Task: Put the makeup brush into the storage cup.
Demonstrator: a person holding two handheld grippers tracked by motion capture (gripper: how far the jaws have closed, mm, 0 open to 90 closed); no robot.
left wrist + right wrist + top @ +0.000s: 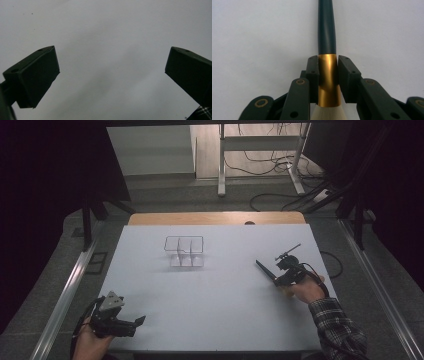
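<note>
Black jaws of the right gripper (328,80) stand pressed together on the gold ferrule of a brush (327,37), one pad on each side of the metal band. Item: brush with dark handle running straight away from the jaws toward twelve o'clock in the right gripper view, pale bristles at six o'clock between the gripper's links. In the high view the same brush (264,270) points from the right gripper (278,279) toward ten o'clock, low over the white table sheet (215,295), at the sheet's three o'clock side. Item: left gripper (136,323), at the sheet's seven o'clock corner, jaws spread wide with nothing between them; bare white surface lies between its two black pads in the left gripper view. Item: clear divided organiser (184,251), standing on the sheet toward twelve o'clock, well apart from both grippers. Open room: broad bare sheet between the two grippers and between each gripper and the organiser. Edges: right hand (305,290) sits near the sheet's three o'clock edge; left hand (90,342) sits at the six o'clock edge; wooden table strip (215,218) shows beyond the far edge.
</note>
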